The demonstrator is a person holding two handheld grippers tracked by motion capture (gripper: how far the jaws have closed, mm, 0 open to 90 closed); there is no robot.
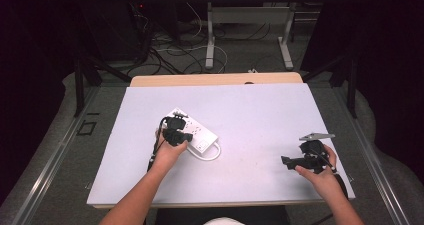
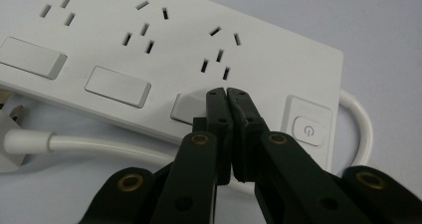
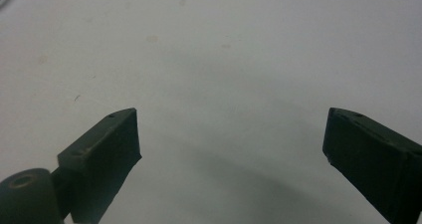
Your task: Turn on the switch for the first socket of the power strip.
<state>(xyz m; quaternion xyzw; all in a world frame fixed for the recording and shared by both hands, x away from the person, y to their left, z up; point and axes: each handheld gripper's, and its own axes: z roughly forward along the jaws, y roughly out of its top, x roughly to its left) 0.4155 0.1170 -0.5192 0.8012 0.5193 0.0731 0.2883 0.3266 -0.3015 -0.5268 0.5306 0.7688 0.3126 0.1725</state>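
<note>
Fingers together, your left gripper (image 2: 227,91) presses the rocker switch (image 2: 189,107) at the power strip's (image 2: 278,59) six o'clock edge; next, press firmly. Right gripper (image 3: 231,129) idles, spread apart.

A pale grey table (image 1: 260,110) carries a white power strip (image 1: 197,132) left of centre, its cord (image 1: 212,155) looped beside it

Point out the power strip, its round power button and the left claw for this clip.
power strip (image 2: 278,59): left gripper view, bare white top face beside the sockets.
power button (image 2: 308,130): left gripper view, centre of the button.
left claw (image 2: 227,92): left gripper view, closed tips at a rocker switch.
</note>
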